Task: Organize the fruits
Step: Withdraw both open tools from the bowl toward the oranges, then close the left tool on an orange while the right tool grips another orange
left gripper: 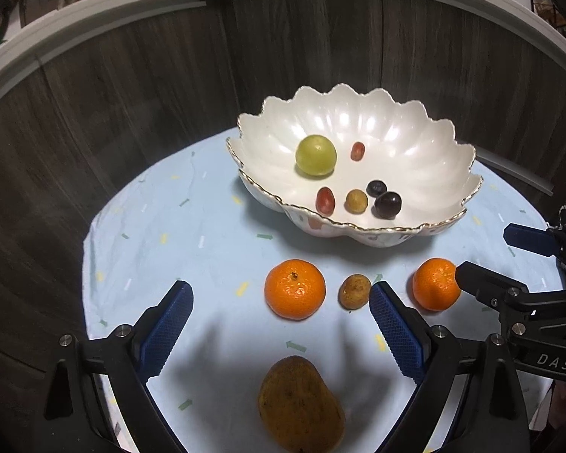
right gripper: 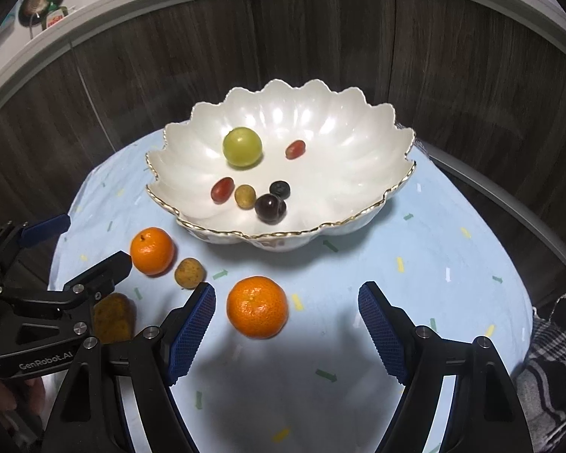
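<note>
Left gripper point(left gripper: 279, 302) jaws spread wide, holding nothing; tangerine point(left gripper: 295, 289) sits between tips, mango point(left gripper: 301, 404) nearer camera. Right gripper point(right gripper: 286, 302) equally wide, empty, framing second tangerine point(right gripper: 257, 307). Small brown fruit point(left gripper: 354, 291) just beside left's inner finger. Risk: closing nudges it, or round tangerine rolls off. Scalloped bowl point(right gripper: 358, 120) holds grapes. Blue patterned cloth point(right gripper: 415, 264), dark wood panels behind.

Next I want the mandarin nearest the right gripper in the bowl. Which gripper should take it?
Right. The right gripper is open, and that mandarin sits just ahead between its fingers, with clear cloth up to the bowl. The left gripper faces the other mandarin instead.
</note>
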The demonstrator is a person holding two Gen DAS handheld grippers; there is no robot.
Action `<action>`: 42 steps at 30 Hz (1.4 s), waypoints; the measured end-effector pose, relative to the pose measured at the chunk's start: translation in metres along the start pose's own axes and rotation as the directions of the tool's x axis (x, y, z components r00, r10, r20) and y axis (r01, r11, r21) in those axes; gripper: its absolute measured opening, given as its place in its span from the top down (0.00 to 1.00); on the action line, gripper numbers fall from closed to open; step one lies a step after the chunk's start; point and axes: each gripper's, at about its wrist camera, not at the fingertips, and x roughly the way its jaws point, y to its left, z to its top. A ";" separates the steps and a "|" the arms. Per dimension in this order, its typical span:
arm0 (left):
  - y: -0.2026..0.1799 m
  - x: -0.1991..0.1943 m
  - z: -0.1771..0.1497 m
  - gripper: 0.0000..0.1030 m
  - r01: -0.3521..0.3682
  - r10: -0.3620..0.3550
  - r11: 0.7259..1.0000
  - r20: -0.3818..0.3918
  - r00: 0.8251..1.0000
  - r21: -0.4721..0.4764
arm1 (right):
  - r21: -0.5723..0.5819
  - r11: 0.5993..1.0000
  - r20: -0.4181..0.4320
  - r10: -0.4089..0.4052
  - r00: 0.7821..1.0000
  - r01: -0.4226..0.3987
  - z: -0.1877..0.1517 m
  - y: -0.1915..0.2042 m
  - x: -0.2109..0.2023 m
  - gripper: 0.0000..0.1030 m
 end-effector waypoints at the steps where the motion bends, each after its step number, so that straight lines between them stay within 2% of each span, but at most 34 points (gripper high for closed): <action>1: 0.000 0.003 0.000 0.09 0.006 -0.006 1.000 -0.004 1.000 0.003 | 0.006 1.000 -0.005 -0.003 1.000 0.003 0.000 0.001 0.002 0.23; 8: 0.005 0.022 0.001 0.09 0.048 -0.048 0.998 -0.028 0.998 0.027 | 0.033 0.999 -0.030 -0.018 0.999 0.019 -0.001 0.008 0.012 0.23; 13: 0.009 0.032 0.001 0.18 0.070 -0.068 0.997 -0.038 0.997 0.037 | 0.036 0.999 -0.058 -0.031 0.998 0.033 -0.004 0.014 0.022 0.24; 21: 0.010 0.052 -0.002 0.21 0.121 -0.117 0.991 -0.071 0.991 0.053 | 0.034 0.998 -0.071 -0.054 0.996 0.056 -0.005 0.020 0.032 0.24; 26: 0.011 0.062 -0.004 0.28 0.141 -0.136 0.989 -0.088 0.987 0.049 | 0.033 0.997 -0.079 -0.062 0.995 0.065 -0.005 0.022 0.037 0.25; 34: 0.011 0.072 -0.006 0.37 0.154 -0.149 0.987 -0.102 0.984 0.042 | 0.025 0.997 -0.096 -0.072 0.993 0.075 -0.010 0.024 0.046 0.33; 38: 0.011 0.072 -0.006 0.42 0.168 -0.164 0.985 -0.097 0.982 0.036 | 0.033 0.997 -0.111 -0.059 0.992 0.063 -0.014 0.023 0.050 0.46; 40: 0.010 0.071 -0.005 0.50 0.178 -0.174 0.983 -0.099 0.980 0.036 | 0.034 0.998 -0.112 -0.044 0.993 0.048 -0.014 0.024 0.050 0.50; 41: 0.009 0.071 -0.005 0.52 0.186 -0.182 0.982 -0.098 0.978 0.037 | 0.032 0.999 -0.111 -0.036 0.993 0.040 -0.015 0.024 0.049 0.55; 42: 0.008 0.070 -0.005 0.54 0.188 -0.183 0.982 -0.099 0.978 0.037 | 0.026 0.999 -0.110 -0.037 0.993 0.041 -0.015 0.026 0.049 0.56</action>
